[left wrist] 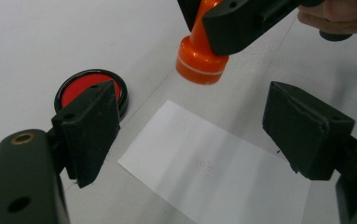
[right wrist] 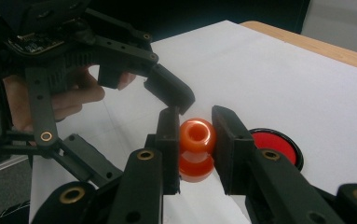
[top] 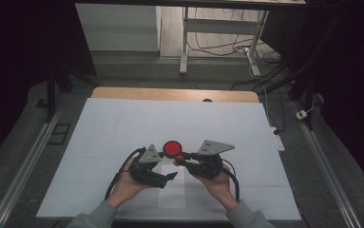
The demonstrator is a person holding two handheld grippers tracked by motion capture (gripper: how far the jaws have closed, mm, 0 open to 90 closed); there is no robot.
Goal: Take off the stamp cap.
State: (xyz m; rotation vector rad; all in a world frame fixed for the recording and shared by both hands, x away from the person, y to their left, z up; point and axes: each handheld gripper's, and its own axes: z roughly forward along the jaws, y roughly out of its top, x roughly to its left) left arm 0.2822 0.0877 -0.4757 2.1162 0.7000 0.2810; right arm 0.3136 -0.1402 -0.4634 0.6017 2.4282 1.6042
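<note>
An orange stamp (right wrist: 196, 144) with a round knob is clamped between the jaws of my right gripper (right wrist: 195, 122), which is shut on it. From the left gripper view, the stamp (left wrist: 200, 58) hangs base down just above the table. A round red ink pad (top: 172, 148) in a black case lies flat just beyond both grippers. It also shows beside the stamp as the ink pad (right wrist: 274, 144). My left gripper (left wrist: 197, 126) is open, its jaws straddling a white slip of paper (left wrist: 218, 172) without touching it. In the high view the left gripper (top: 170, 176) sits left of the right gripper (top: 177, 160).
A large white sheet (top: 122, 128) covers the table, with the wooden tabletop edge (top: 170, 93) showing at the far side. Metal rails run along both sides of the table. A desk frame and cables stand on the floor beyond.
</note>
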